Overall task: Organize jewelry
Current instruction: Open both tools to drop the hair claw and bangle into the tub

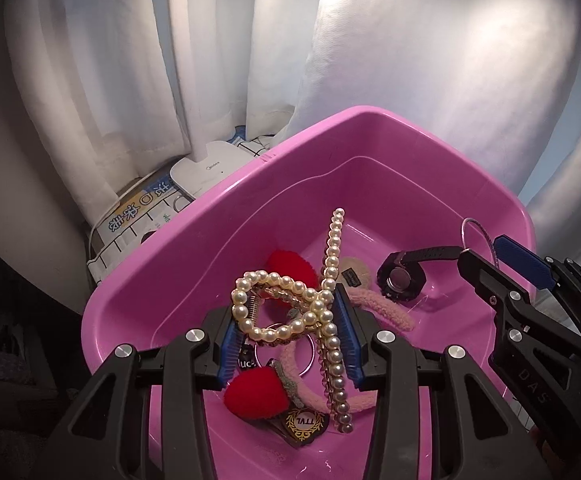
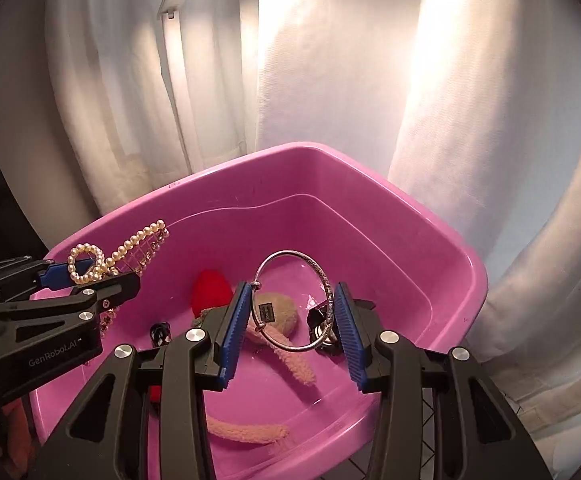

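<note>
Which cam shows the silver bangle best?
Right wrist: the silver bangle shows as a whole ring, clamped between the right gripper jaws above the pink tub. Left wrist catches only an arc of it.

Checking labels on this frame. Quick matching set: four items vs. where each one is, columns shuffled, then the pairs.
1. pearl hair claw
2. silver bangle
3. black watch
4. white lamp base

A. lying on the floor of the pink tub
B. outside the tub
C. in the left gripper
D. in the right gripper

Pairs: 1-C, 2-D, 3-A, 4-B
</note>
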